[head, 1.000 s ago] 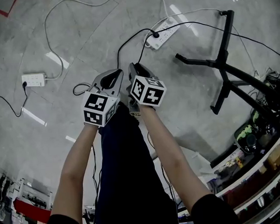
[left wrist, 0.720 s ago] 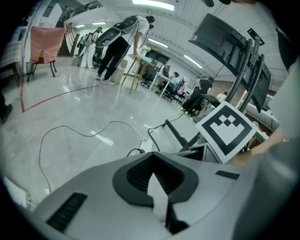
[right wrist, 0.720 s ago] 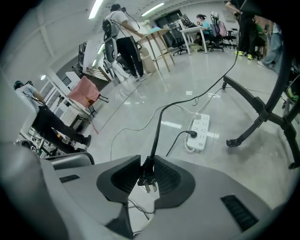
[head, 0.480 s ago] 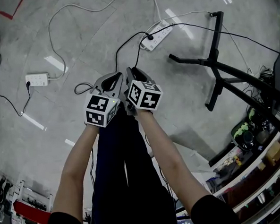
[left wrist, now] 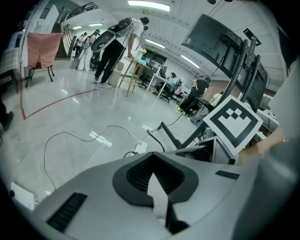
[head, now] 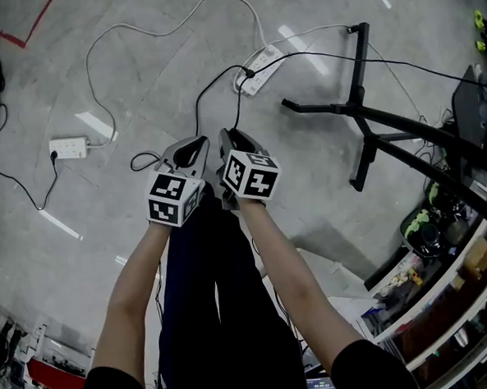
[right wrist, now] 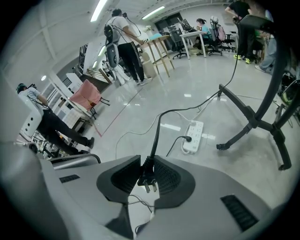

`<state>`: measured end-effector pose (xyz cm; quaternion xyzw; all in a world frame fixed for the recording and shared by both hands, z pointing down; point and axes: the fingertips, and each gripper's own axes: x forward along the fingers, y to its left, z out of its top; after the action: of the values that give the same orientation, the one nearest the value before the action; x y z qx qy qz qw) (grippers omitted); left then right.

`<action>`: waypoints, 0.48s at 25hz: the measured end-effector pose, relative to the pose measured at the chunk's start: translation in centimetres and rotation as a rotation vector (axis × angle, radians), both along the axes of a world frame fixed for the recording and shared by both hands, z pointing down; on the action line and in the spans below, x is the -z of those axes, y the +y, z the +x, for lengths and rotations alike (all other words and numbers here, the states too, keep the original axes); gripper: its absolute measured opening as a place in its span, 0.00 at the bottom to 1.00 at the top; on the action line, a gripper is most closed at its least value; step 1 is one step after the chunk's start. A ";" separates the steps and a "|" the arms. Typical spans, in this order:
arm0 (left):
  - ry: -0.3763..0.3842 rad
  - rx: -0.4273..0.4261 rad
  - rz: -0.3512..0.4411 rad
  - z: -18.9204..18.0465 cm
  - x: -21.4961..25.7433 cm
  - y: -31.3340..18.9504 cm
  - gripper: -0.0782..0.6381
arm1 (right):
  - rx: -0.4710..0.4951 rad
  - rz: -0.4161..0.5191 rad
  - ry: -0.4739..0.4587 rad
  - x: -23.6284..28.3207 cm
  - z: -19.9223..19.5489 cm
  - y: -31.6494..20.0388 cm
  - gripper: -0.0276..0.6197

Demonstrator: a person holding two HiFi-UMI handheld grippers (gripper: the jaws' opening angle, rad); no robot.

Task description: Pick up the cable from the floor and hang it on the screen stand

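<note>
left gripper (left wrist: 151,161): jaws pressed together, empty, just beside right gripper (right wrist: 146,164). That one clamped cable (right wrist: 157,131) at plug, prongs pointing back, cord running ahead then rightward. Screen stand (head: 359,113) stood well apart, to right; right hand nearer.

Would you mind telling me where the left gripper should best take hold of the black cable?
Probably the straight stretch of black cable just beyond the plug, which the right gripper pinches. The left gripper sits beside it, so come from that side, jaws across the cable: it is thin and in the air there.
</note>
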<state>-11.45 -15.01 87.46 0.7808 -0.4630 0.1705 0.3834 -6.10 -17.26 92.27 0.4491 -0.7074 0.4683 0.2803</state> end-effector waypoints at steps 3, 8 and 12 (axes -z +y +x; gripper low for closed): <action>-0.003 -0.009 0.004 0.5 1.0 0.2 0.12 | -0.004 -0.004 0.006 1.0 0.9 0.4 0.20; -0.006 -0.027 0.012 1.1 3.0 0.6 0.12 | -0.027 -0.008 0.010 2.8 2.0 1.1 0.20; 0.001 -0.036 0.008 1.7 4.8 1.3 0.12 | -0.028 -0.010 0.016 4.6 2.5 2.1 0.20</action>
<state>-9.74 -13.66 82.68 0.7906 -0.4493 0.1751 0.3774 -3.61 -15.18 87.72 0.4612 -0.6966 0.4721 0.2815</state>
